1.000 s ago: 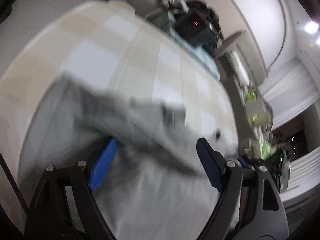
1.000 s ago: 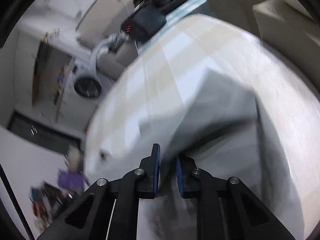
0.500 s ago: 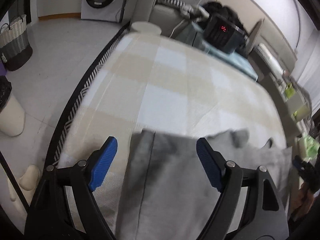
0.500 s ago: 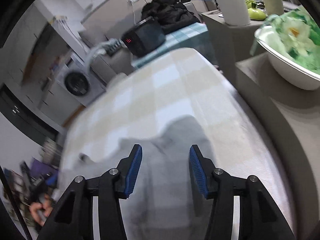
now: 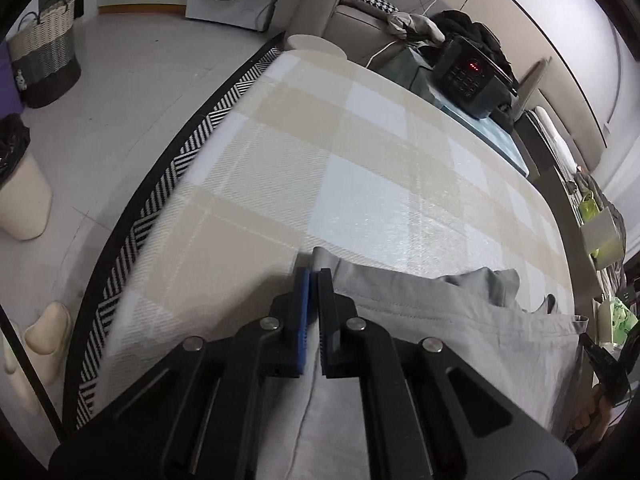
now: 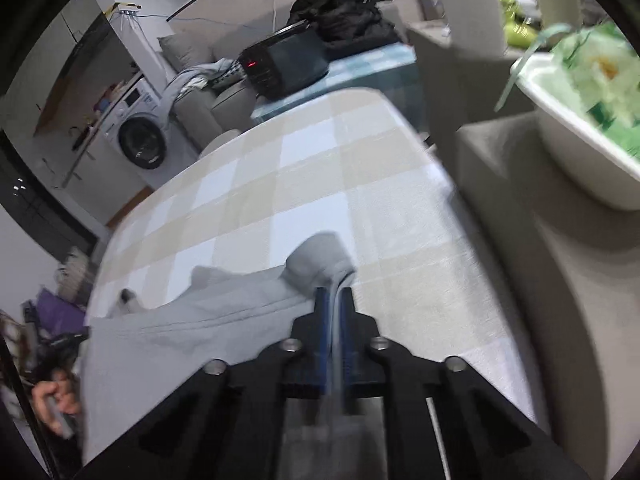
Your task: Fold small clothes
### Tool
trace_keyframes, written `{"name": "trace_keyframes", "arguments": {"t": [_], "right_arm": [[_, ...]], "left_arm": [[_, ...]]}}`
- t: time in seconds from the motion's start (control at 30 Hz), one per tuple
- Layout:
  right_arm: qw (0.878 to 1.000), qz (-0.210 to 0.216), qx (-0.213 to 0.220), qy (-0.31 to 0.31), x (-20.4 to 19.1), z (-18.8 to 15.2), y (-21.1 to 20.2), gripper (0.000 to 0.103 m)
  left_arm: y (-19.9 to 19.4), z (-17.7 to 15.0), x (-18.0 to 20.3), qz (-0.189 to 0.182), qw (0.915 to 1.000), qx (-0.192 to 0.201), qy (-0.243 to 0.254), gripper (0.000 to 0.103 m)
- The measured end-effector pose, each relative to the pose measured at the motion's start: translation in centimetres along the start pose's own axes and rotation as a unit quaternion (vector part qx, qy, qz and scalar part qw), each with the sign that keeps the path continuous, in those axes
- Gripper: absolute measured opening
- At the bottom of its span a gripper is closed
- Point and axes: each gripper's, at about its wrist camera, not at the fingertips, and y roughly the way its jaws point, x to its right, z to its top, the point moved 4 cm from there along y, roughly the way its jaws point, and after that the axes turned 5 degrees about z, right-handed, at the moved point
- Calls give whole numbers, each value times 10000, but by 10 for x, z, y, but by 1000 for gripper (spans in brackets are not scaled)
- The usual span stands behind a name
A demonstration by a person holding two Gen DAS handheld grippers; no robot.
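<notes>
A small grey garment (image 5: 460, 332) lies spread on the near part of a beige and white checked table (image 5: 360, 152). My left gripper (image 5: 314, 276) is shut on the garment's far left corner. In the right wrist view the same garment (image 6: 208, 320) stretches to the left, and my right gripper (image 6: 334, 296) is shut on its far right corner, where the cloth bunches into a rounded fold just beyond the fingertips. Both grippers hold the far edge low over the table.
A black appliance with red lights (image 5: 468, 76) stands past the table's far end. A white bowl of green items (image 6: 580, 120) sits on a grey ledge at the right. A washing machine (image 6: 140, 136), a woven basket (image 5: 44, 64) and a black-and-white rug edge (image 5: 160, 208) are at the left.
Both grippers were open over the spread garment half a second ago. Both have now closed on its far corners, left and right.
</notes>
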Motion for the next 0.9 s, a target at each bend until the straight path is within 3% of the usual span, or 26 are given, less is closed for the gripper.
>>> {"name": "trace_keyframes", "arguments": {"t": [0.07, 0.13, 0.2, 0.23, 0.27, 0.37, 0.4, 0.67, 0.73, 0.8, 0.9], "right_arm": [[9988, -433, 20, 210, 15, 0, -4, 5], [9986, -239, -18, 464, 23, -2, -14, 9], [9985, 141, 67, 531, 21, -8, -34, 24], [9986, 215, 119, 473, 20, -12, -44, 41], [9988, 310, 176, 346, 16, -20, -59, 51], [9988, 464, 119, 32, 6, -47, -86, 53], [9989, 472, 48, -49, 6, -63, -95, 53], [9986, 360, -394, -41, 20, -148, -107, 52], [9990, 329, -245, -173, 20, -156, -110, 43], [9986, 342, -332, -230, 19, -160, -107, 11], [9986, 280, -120, -430, 19, -164, -116, 5]], "left_arm": [[-7, -2, -4, 181, 9998, 12, 22, 1], [-17, -6, -6, 211, 9998, -20, 64, 2], [-33, -12, -7, 227, 9996, 7, 174, 5], [-43, -17, -7, 243, 9994, 69, 244, 8], [-54, -23, -6, 247, 9991, 128, 313, 18], [-86, -47, -5, 161, 9986, 286, 411, 64], [-94, -55, -5, 113, 9984, 344, 434, 72], [-135, -139, 7, -354, 9965, 211, 734, 79], [-138, -154, 11, -404, 9954, 142, 855, 79], [-140, -167, 15, -414, 9945, 111, 952, 79], [-148, -178, 13, -348, 9948, 150, 945, 79]]}}
